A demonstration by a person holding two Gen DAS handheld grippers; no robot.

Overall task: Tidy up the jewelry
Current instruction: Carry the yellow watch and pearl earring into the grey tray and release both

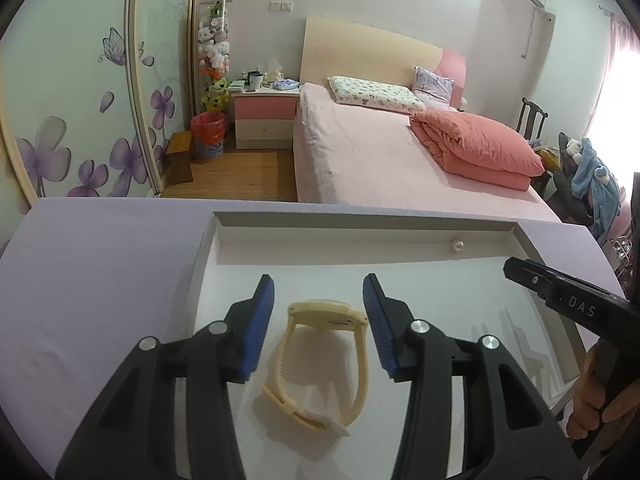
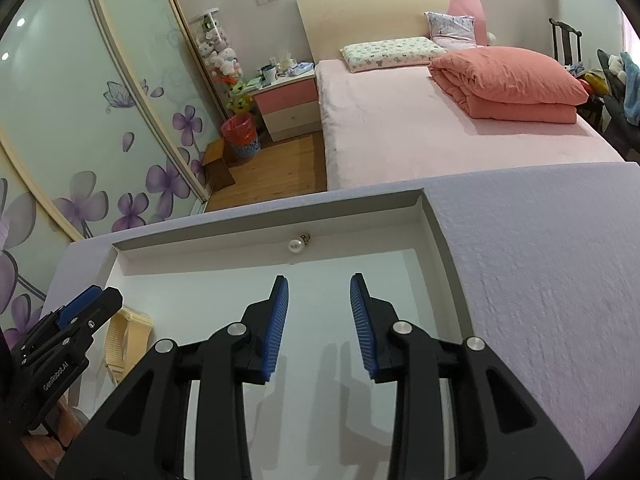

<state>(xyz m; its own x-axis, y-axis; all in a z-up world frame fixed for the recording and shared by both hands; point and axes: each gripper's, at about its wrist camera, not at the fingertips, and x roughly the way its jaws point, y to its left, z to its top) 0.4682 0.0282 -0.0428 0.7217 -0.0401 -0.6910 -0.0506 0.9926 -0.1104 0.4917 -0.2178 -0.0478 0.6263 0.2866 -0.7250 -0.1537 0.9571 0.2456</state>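
A cream plastic wristwatch [image 1: 328, 313] stands on its side on the floor of a shallow white tray [image 1: 360, 227]. My left gripper [image 1: 318, 284] is open just above it, a blue pad on either side of the watch case, neither touching it. A pearl earring [image 2: 295, 246] lies against the tray's far wall, also seen as the pearl earring [image 1: 456, 245] in the left wrist view. My right gripper [image 2: 319, 280] is open over the tray's bare floor, short of the pearl, with nothing between its pads. In the right wrist view the watch [image 2: 120, 332] shows partly behind the left gripper [image 2: 96, 296].
The tray [image 2: 440, 240] is sunk into a lavender cloth surface [image 2: 520, 288]. Beyond its far edge are a pink bed [image 1: 380, 152], a nightstand [image 1: 264, 120] and flowered sliding doors [image 1: 60, 100]. A hand [image 1: 592, 400] holds the right gripper's handle at the right edge.
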